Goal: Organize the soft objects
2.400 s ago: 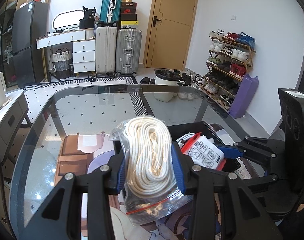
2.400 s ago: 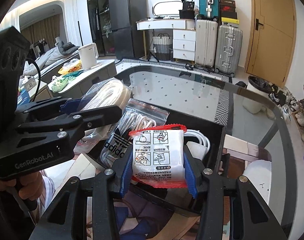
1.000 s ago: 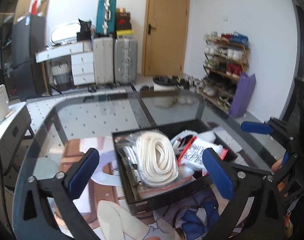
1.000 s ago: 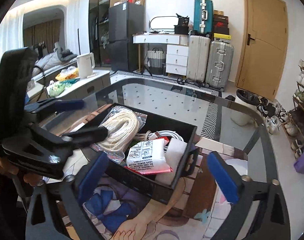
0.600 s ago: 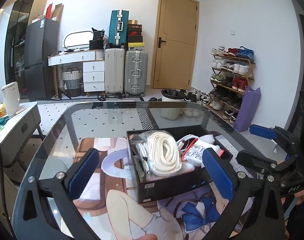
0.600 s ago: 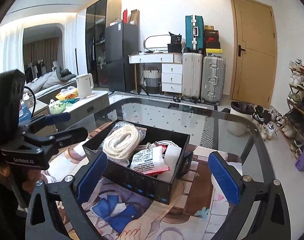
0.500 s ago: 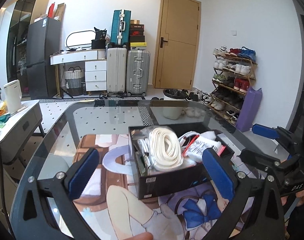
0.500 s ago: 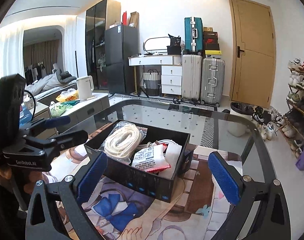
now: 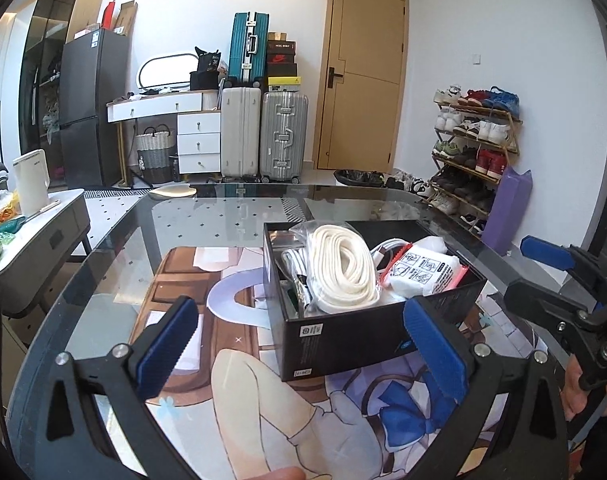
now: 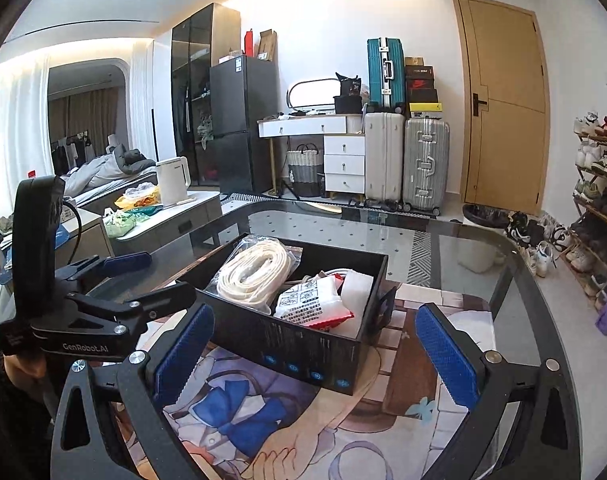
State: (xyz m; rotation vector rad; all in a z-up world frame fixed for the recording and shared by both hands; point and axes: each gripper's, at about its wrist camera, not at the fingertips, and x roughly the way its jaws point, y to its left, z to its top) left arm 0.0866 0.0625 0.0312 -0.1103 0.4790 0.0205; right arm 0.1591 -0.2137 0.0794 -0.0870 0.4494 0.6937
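Note:
A black box point(image 9: 343, 336) point(image 10: 303, 344) stands on the printed mat on the glass table. In it lie a bagged coil of white rope point(image 9: 343, 268) point(image 10: 255, 272), a white packet with red edges point(image 9: 423, 274) point(image 10: 309, 304), a bagged striped item and a white cable. My left gripper point(image 9: 303, 344) is open and empty, held back in front of the box. My right gripper point(image 10: 315, 352) is open and empty, near the box's front corner. Each gripper shows in the other's view, the left point(image 10: 135, 280) and the right point(image 9: 543, 276).
The glass table point(image 9: 223, 216) has a rounded far edge. A side cabinet with a white kettle point(image 10: 173, 180) stands left. Suitcases point(image 9: 263, 136), a door and a shoe rack point(image 9: 475, 144) line the far walls.
Both grippers let go of the rope bag and the packet into the box, opened wide and drew back and up from it.

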